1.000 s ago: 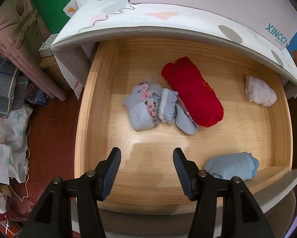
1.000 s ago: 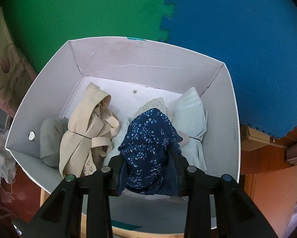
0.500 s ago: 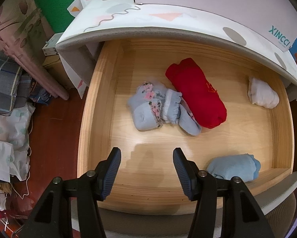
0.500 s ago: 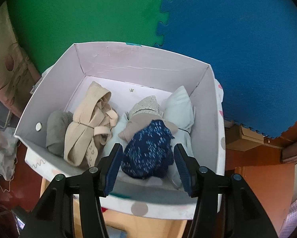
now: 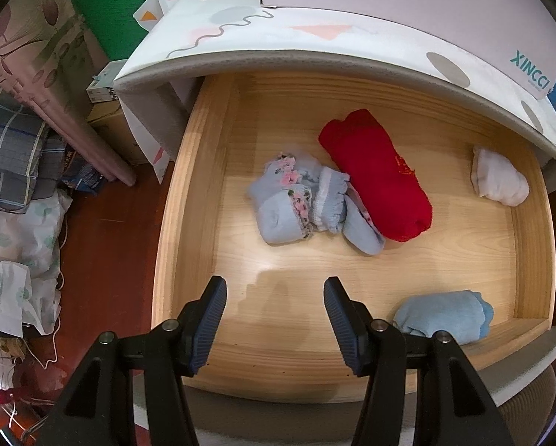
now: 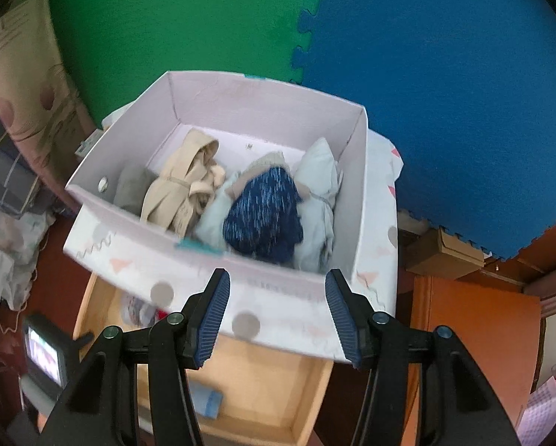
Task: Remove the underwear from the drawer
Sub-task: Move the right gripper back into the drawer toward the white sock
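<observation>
The left gripper (image 5: 274, 319) hangs over the wooden drawer (image 5: 188, 200), jaws released and empty; beyond lie a pale blue roll (image 5: 443, 316) near right, a floral blue bundle (image 5: 292, 204), a red roll (image 5: 378, 178) and a white piece (image 5: 499, 178) far right. The right gripper (image 6: 276, 316) is also released and empty; farther off, the navy patterned underwear (image 6: 263, 219) lies in the white box (image 6: 356, 193).

1. The drawer (image 5: 188, 200) is pale wood, its floor smooth with a soft sheen.
2. The red roll (image 5: 378, 174) and the light blue roll (image 5: 445, 316) are matt knitted cloth.
3. The white box (image 6: 356, 200) looks like smooth matt cardboard.
4. The blue pads (image 5: 211, 319) are ribbed, rubbery.
</observation>
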